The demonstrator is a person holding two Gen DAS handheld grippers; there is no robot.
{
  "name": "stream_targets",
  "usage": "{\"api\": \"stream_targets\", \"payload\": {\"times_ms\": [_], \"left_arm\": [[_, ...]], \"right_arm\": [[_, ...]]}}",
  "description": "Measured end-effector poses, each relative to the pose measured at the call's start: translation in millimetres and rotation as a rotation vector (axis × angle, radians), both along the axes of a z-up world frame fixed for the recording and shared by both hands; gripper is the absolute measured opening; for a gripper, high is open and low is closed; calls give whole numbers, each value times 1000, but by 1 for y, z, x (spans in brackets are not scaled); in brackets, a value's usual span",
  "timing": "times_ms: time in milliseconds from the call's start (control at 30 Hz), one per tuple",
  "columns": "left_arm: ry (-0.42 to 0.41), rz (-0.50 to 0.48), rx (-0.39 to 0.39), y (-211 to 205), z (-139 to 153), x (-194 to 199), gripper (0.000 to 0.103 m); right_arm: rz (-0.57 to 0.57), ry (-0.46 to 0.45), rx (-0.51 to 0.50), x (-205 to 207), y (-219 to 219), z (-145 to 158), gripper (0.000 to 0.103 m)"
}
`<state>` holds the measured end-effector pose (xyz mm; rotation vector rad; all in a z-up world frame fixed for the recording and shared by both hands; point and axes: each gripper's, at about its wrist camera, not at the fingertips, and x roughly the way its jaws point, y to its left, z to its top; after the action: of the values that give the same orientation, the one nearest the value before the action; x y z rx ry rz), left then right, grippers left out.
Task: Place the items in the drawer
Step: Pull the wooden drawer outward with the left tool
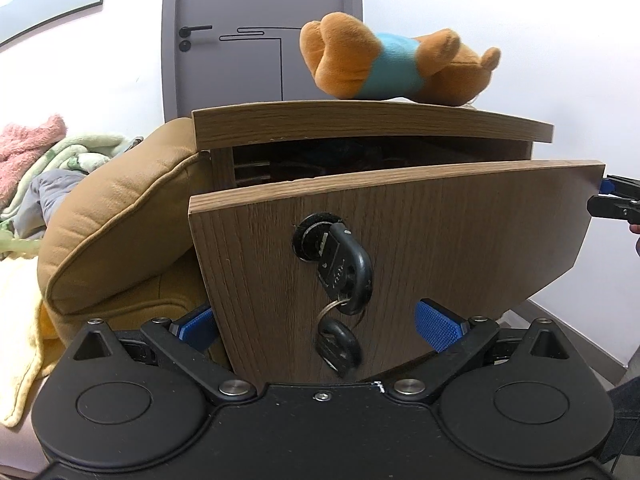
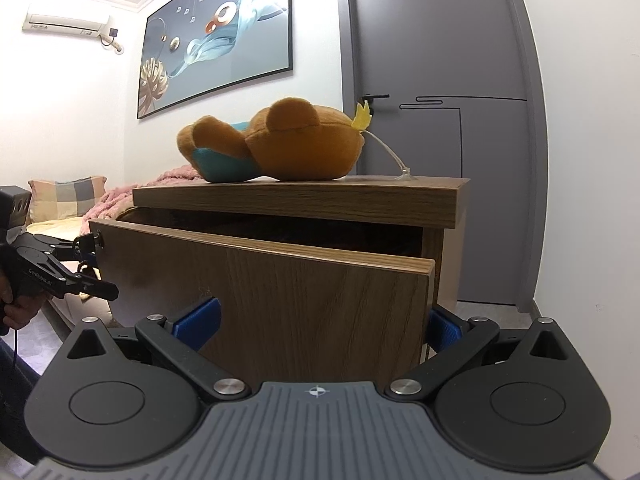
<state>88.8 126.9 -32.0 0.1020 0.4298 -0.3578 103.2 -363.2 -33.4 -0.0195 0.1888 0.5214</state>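
A brown plush bear (image 1: 396, 66) in a blue shirt lies on top of the wooden nightstand (image 1: 368, 124); it also shows in the right wrist view (image 2: 276, 146). The drawer front (image 1: 400, 248) stands pulled partly out, with a black key (image 1: 346, 264) in its lock and a second key hanging below. My left gripper (image 1: 316, 328) is open, fingers either side of the front's lower left part, by the keys. My right gripper (image 2: 320, 326) is open around the drawer front's right edge (image 2: 428, 304). The drawer's inside is dark.
A tan cushion (image 1: 120, 220) and piled blankets (image 1: 52, 152) lie left of the nightstand. A grey door (image 2: 440, 120) stands behind it. A framed picture (image 2: 216, 36) hangs on the white wall. A checked pillow (image 2: 64, 196) lies on the bed.
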Motion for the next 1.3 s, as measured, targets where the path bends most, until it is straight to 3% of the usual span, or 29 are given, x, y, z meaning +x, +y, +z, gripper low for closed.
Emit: {"api": "stream_targets", "payload": {"times_ms": [200, 467, 1167, 1300], "left_arm": [[-20, -32, 20, -30, -19, -16, 100], [-32, -60, 38, -59, -13, -17, 100], [-67, -37, 36, -63, -11, -64, 100], [-89, -31, 39, -64, -6, -67, 101]], "right_arm": [[10, 3, 1, -17, 0, 0, 103], [32, 6, -19, -41, 0, 1, 103], [98, 17, -23, -94, -5, 3, 103], [84, 42, 49, -91, -9, 5, 103]]}}
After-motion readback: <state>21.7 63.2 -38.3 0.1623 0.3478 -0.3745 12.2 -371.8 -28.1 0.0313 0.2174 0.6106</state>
